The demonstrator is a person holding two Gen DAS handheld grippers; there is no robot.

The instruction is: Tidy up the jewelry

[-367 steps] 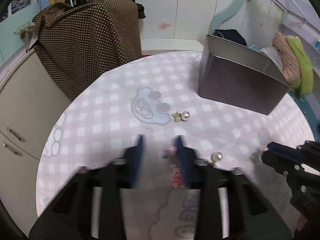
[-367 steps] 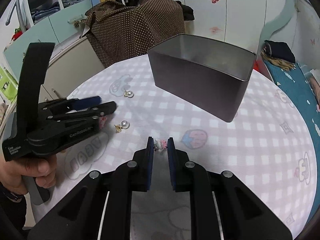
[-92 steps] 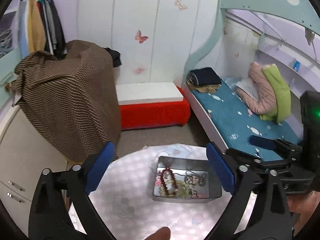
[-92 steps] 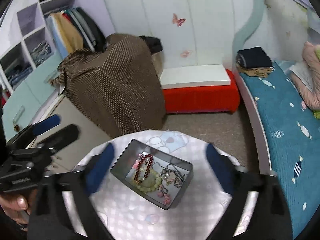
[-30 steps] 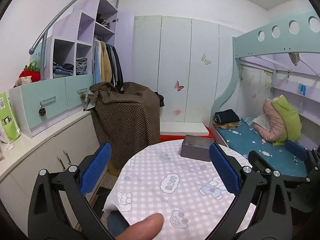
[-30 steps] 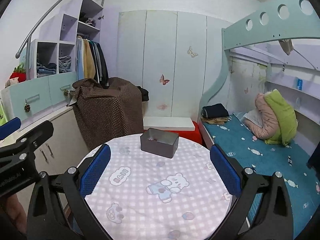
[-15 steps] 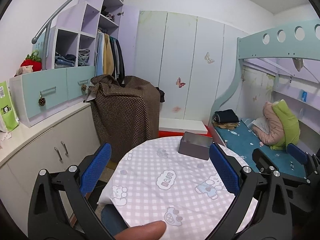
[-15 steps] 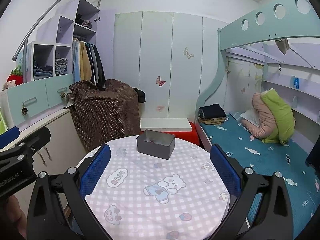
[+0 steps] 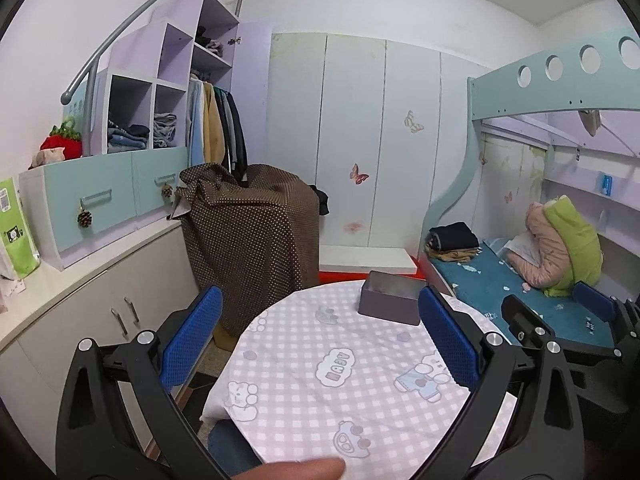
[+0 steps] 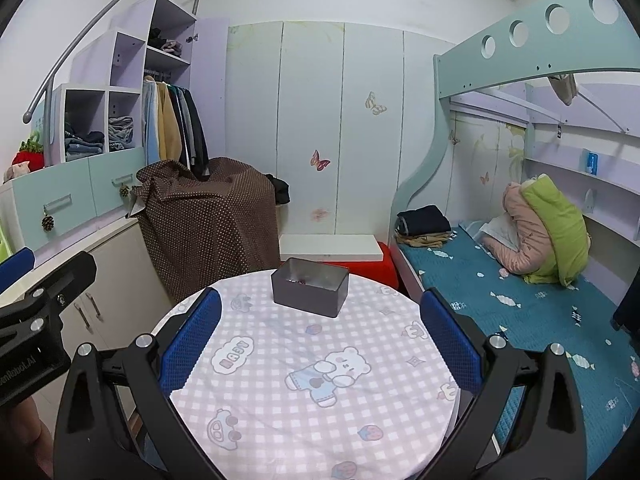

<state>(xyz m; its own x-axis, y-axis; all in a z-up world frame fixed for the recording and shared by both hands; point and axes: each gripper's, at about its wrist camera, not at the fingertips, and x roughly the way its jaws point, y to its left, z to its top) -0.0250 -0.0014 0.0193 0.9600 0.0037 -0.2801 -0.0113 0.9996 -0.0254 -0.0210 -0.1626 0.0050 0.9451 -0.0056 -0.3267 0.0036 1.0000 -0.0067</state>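
A grey metal tin (image 9: 390, 303) stands at the far side of a round table with a pink checked cloth (image 9: 320, 380). It also shows in the right wrist view (image 10: 310, 287), with a few pieces of jewelry just visible inside. My left gripper (image 9: 320, 344) is wide open and empty, held high and well back from the table. My right gripper (image 10: 320, 340) is wide open and empty, also held back. The right gripper shows at the right edge of the left wrist view (image 9: 580, 328).
A brown dotted cloth covers furniture (image 9: 256, 240) behind the table on the left. White cabinets (image 9: 100, 320) run along the left wall. A bunk bed with a teal mattress (image 10: 500, 292) stands on the right. A red bench (image 10: 360, 268) sits behind the table.
Both grippers have drawn slightly further back and lifted their view since half a second ago. Earlier they were picking earrings off the cloth; the cloth now shows no loose jewelry.
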